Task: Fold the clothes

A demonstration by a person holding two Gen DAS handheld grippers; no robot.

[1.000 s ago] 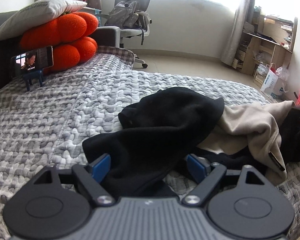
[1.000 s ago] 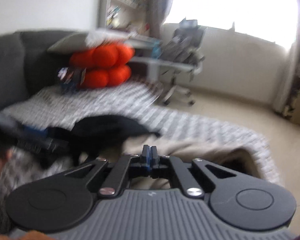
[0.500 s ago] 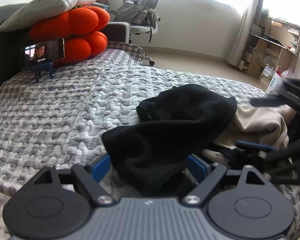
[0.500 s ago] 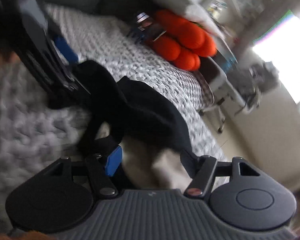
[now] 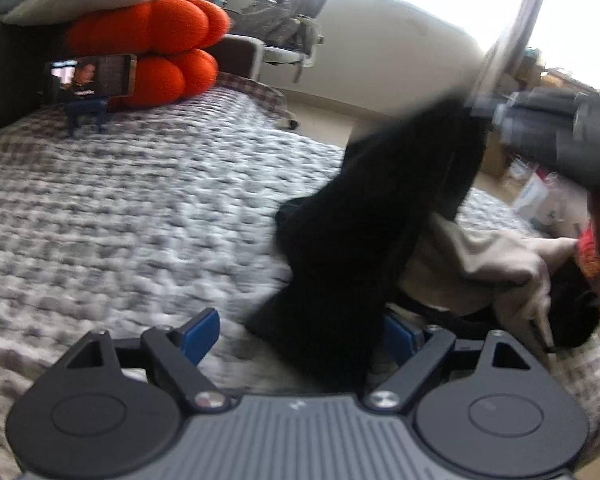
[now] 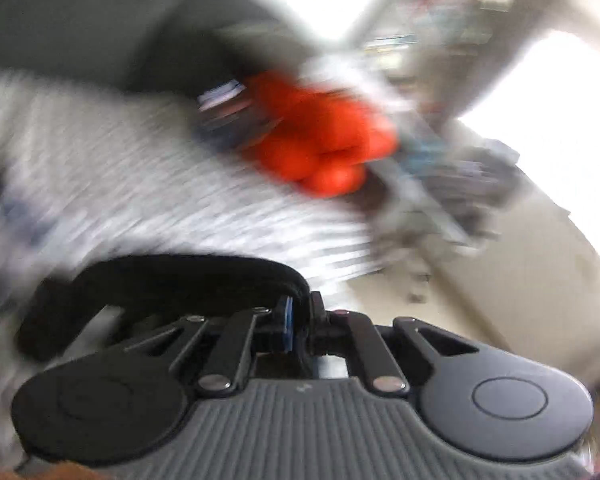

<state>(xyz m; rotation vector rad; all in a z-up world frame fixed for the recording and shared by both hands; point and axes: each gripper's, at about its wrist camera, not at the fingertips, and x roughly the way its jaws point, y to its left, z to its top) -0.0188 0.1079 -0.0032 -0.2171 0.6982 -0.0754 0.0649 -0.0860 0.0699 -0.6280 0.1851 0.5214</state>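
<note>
Right tongs clamped on an edge of the black garment, with that end lifted off the bed. Left tongs wide apart, low over the garment's bottom end, gripping nothing. Beige garment lying just beside, partly under. Looks like the pick-up step. Next: probably pull free, spread flat, then fold.

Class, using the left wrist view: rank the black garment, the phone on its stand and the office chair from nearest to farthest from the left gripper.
1. black garment, between the open fingers of the left gripper.
2. phone, far left on the bed.
3. office chair, beyond the bed, top centre.
</note>
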